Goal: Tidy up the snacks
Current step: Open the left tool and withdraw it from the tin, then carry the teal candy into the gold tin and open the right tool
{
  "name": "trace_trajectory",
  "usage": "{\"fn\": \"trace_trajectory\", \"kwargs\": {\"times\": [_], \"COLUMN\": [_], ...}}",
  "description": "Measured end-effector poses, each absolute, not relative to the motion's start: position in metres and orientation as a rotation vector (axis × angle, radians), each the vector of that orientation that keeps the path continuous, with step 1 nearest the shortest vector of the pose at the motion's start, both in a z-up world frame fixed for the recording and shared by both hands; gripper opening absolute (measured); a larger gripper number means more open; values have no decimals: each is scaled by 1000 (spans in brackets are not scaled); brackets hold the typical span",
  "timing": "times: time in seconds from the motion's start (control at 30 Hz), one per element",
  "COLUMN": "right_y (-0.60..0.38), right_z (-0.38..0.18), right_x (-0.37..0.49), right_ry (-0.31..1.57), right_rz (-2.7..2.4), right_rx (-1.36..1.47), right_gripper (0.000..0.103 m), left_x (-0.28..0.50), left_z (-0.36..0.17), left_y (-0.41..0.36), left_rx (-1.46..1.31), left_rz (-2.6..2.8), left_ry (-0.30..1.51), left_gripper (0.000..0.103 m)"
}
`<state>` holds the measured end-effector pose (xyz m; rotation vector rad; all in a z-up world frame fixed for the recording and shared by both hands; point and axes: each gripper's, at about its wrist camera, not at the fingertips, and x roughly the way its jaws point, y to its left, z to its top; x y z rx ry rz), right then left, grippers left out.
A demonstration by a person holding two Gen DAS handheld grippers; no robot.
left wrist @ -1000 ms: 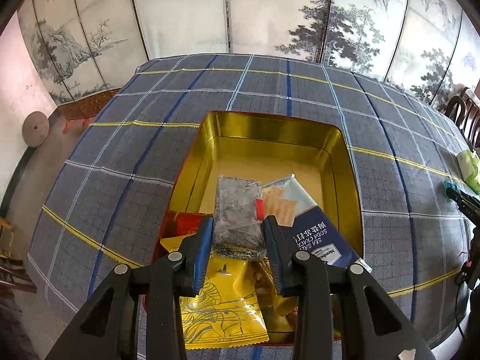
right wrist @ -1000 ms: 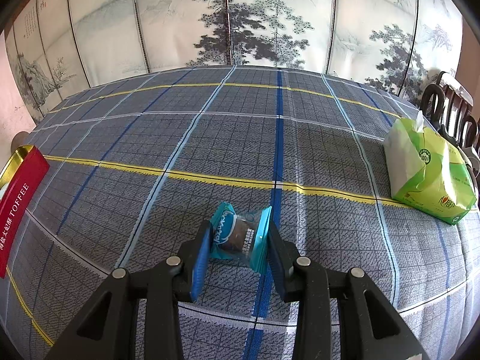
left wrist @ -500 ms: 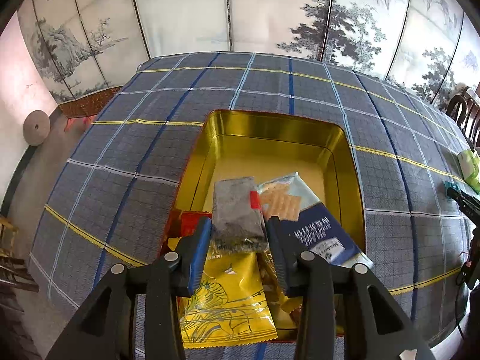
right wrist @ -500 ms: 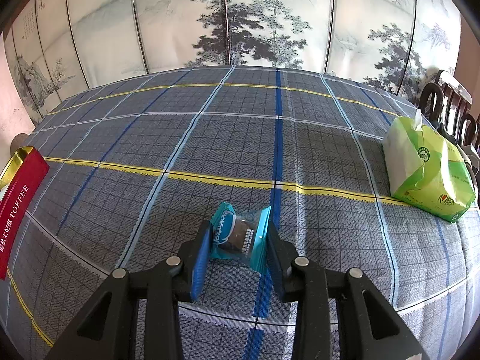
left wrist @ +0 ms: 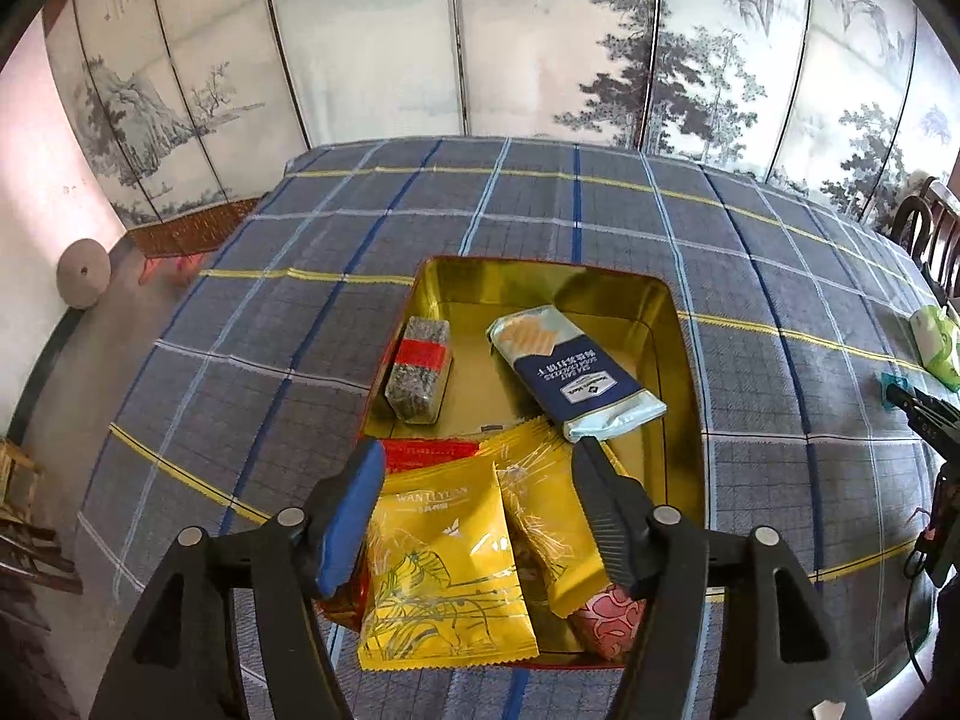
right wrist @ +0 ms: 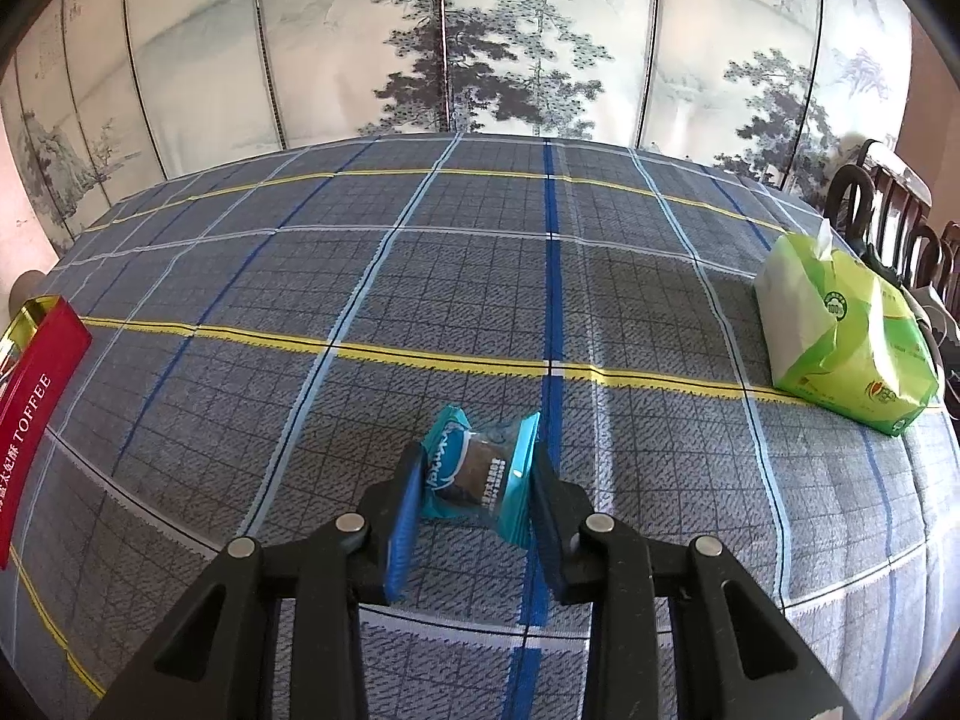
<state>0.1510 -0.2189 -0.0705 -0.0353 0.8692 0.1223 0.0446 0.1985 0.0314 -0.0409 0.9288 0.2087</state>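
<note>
A gold-lined red tin (left wrist: pixel 678 348) sits on the plaid tablecloth. In it lie a grey bar with a red band (left wrist: pixel 418 367) at the left, a blue cracker pack (left wrist: pixel 576 378) and yellow packets (left wrist: pixel 444 558) at the near end. My left gripper (left wrist: pixel 477 483) hovers above the yellow packets; its jaws are opening and grip nothing. In the right wrist view my right gripper (right wrist: pixel 474 483) is shut on a teal-wrapped snack (right wrist: pixel 480 468) that rests on the cloth. The tin's red side (right wrist: pixel 30 414) shows at the left edge.
A green tissue pack (right wrist: pixel 840 330) lies on the table at the far right, with dark wooden chairs (right wrist: pixel 888 210) behind it. A painted folding screen (left wrist: pixel 480 42) stands beyond the table. The right gripper and its teal snack (left wrist: pixel 894 387) show at the left view's right edge.
My left gripper has let go of the grey bar, which now lies at the tin's left side, and its jaws stand wider. The right gripper has closed slightly tighter on the teal snack.
</note>
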Motion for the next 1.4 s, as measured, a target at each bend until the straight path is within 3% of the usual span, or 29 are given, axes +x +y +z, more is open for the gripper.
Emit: {"fn": "trace_trajectory", "kwargs": {"times": [0.83,1.4], "right_y": [-94,50], "right_z": [-1,13], "right_x": [101,56], "right_ry": [780,767], "right_rz": [391,689], "right_rx": [-62,-149], "right_gripper": [32,32], "left_x": [-8,-36], "left_z": [45,36], "left_y": [209,261], "left_rx": [-45,-128], "left_rz": [276,383], "left_ry": [849,868], "left_gripper": [85,85]}}
